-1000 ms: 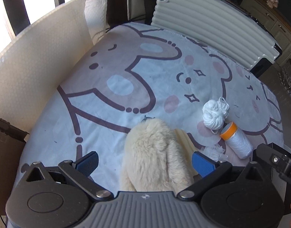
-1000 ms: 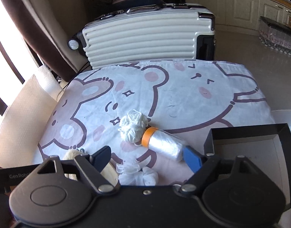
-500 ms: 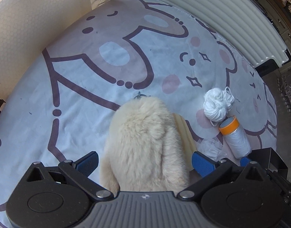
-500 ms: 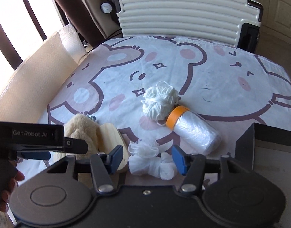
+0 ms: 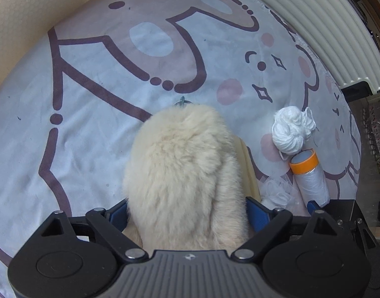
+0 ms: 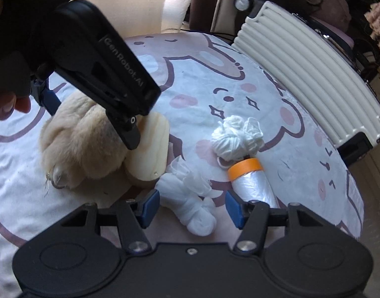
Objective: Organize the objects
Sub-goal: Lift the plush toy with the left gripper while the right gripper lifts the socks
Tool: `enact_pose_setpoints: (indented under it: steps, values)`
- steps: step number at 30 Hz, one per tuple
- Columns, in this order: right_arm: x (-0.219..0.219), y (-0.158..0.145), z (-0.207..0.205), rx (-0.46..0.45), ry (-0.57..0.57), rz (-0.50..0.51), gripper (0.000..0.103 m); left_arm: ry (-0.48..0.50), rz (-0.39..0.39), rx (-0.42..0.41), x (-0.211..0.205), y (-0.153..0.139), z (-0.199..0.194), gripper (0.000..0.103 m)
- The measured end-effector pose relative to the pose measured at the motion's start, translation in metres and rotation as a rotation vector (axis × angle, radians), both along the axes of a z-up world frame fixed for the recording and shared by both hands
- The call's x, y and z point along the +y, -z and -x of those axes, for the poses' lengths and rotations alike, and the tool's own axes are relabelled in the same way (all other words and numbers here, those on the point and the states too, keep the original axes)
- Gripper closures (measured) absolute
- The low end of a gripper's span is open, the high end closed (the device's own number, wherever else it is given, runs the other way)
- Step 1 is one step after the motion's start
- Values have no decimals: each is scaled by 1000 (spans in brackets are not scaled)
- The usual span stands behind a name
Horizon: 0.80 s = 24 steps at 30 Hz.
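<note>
Both of my claws have sunk toward the bear-print sheet (image 5: 95, 129) since a second ago. My left gripper (image 5: 187, 211) now straddles the cream fluffy fur toy (image 5: 185, 168), its jaws closing with the toy between them; the blue pads meet the fur, but I cannot tell if they press yet. My right gripper (image 6: 192, 204) has rolled and narrowed around the knotted white gauze bundle (image 6: 192, 206), jaws apart, pads not yet touching it. Beside the toy lies a pale wooden oval piece (image 6: 150, 154); toward the sheet's right edge sit a white yarn ball (image 6: 236, 136) and an orange-capped roll of clear plastic bags (image 6: 252, 183). I judge this the grasping step: next, finish both closures, then lift straight up.
</note>
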State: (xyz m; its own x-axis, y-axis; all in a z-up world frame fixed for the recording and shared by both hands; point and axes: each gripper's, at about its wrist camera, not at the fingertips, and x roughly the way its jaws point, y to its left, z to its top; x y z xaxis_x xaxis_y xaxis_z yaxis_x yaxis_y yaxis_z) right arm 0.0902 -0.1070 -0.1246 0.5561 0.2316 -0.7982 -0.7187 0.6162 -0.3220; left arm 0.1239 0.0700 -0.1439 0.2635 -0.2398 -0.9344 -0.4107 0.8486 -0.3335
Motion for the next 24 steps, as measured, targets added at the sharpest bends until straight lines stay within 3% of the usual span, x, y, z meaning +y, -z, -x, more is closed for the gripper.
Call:
enact_pose_setpoints:
  steps: [7,10,12,24]
  values:
    - [13,20,0,24,-55,56,45,65,-36,8,-5,7,-3,33]
    - [13,20,-3,64,-28,35,51,91,-48,8,-5,7,-2,42]
    - [11,18,-8,109,6,6,62,110,-61,6,-5,7,0,48]
    - [-4,-3,-21,269,246,-115,70,130,-129,-46,5,-11,15,57]
